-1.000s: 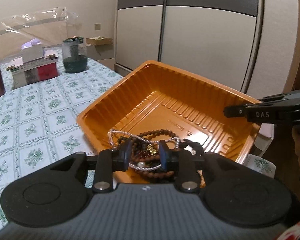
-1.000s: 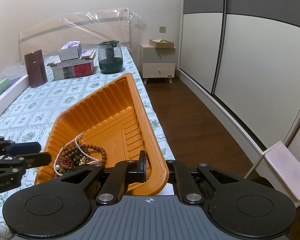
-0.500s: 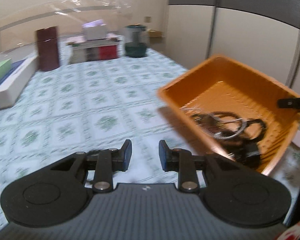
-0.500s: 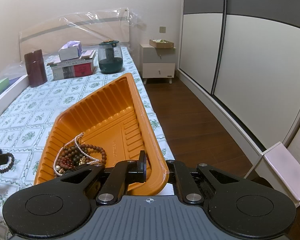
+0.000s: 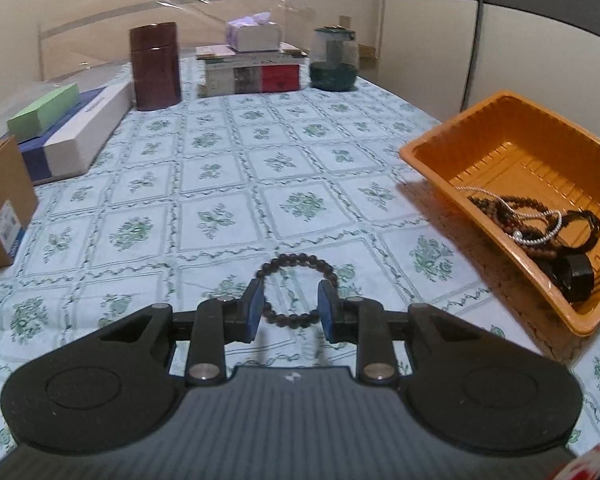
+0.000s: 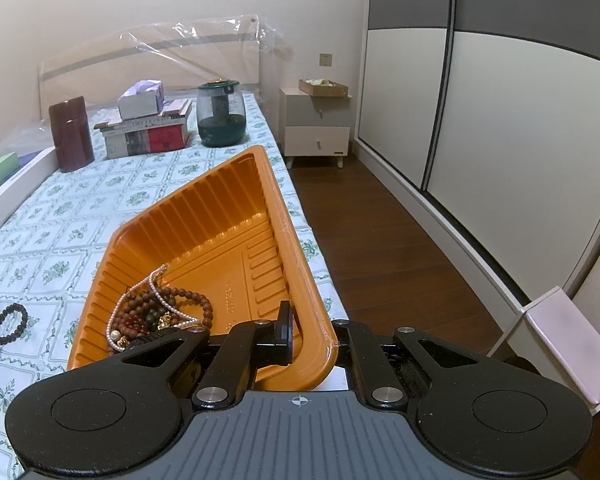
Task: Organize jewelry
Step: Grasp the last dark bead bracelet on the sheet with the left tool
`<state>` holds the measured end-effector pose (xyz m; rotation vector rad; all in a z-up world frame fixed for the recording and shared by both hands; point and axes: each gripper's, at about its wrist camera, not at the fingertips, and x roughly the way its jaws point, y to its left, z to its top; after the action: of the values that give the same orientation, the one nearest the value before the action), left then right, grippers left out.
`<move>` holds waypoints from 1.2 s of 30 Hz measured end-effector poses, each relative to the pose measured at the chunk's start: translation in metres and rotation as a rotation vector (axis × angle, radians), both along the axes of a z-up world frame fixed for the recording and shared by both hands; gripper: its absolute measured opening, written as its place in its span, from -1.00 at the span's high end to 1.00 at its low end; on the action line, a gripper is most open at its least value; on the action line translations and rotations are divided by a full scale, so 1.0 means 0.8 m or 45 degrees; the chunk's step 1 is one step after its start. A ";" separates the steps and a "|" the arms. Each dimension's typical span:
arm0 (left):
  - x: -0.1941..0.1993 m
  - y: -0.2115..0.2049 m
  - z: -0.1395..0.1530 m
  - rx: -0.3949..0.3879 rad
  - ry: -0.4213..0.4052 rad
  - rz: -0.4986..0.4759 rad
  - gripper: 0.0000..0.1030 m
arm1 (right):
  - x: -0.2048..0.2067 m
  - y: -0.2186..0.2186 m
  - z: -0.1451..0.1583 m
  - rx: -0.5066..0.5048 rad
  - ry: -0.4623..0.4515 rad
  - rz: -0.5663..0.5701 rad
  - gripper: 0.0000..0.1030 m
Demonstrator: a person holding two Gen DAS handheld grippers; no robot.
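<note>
Pinching one orange tray (image 6: 204, 216), right tool (image 6: 312, 340); left tool (image 5: 291, 310) seemingly spread around one bracelet (image 5: 298, 288)

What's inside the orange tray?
The orange tray holds a tangle of jewelry: brown bead bracelets, a white pearl string and dark bands. The right tool clamps its near rim. Pieces under the pile, or behind that tool, are hidden.

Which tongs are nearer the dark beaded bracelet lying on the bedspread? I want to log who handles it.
Left. The left tongs straddle the dark beaded bracelet on the bedspread. The right tongs are off to its side, clamped on the orange plastic tray's rim.
</note>
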<state>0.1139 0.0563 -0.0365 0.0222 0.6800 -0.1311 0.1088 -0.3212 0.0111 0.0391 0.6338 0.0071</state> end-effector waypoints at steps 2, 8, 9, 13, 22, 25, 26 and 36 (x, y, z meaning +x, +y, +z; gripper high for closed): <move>0.003 -0.006 -0.003 0.008 0.009 -0.029 0.50 | 0.000 0.001 0.001 -0.003 -0.001 0.002 0.86; 0.014 -0.019 -0.011 0.022 0.028 -0.083 0.50 | -0.001 0.002 0.000 -0.005 -0.001 0.003 0.86; 0.016 -0.020 -0.012 0.023 0.029 -0.087 0.50 | -0.001 0.002 0.000 -0.005 0.000 0.003 0.86; 0.021 -0.022 -0.015 0.026 0.038 -0.099 0.50 | -0.001 0.002 0.000 -0.006 0.000 0.004 0.86; 0.026 -0.024 -0.023 0.053 0.044 -0.136 0.50 | 0.000 0.001 -0.001 -0.003 0.002 0.000 0.86; 0.029 -0.026 -0.027 0.066 0.049 -0.158 0.50 | 0.000 0.001 -0.001 -0.002 0.002 0.000 0.86; 0.031 -0.027 -0.029 0.075 0.050 -0.167 0.50 | 0.000 0.001 -0.001 -0.003 0.002 0.000 0.86; 0.041 -0.038 -0.036 0.144 0.083 -0.224 0.90 | -0.001 -0.001 -0.001 -0.006 0.003 0.001 0.86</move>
<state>0.1464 0.0260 -0.0655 0.1871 0.7495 -0.2637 0.1082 -0.3217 0.0100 0.0340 0.6364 0.0063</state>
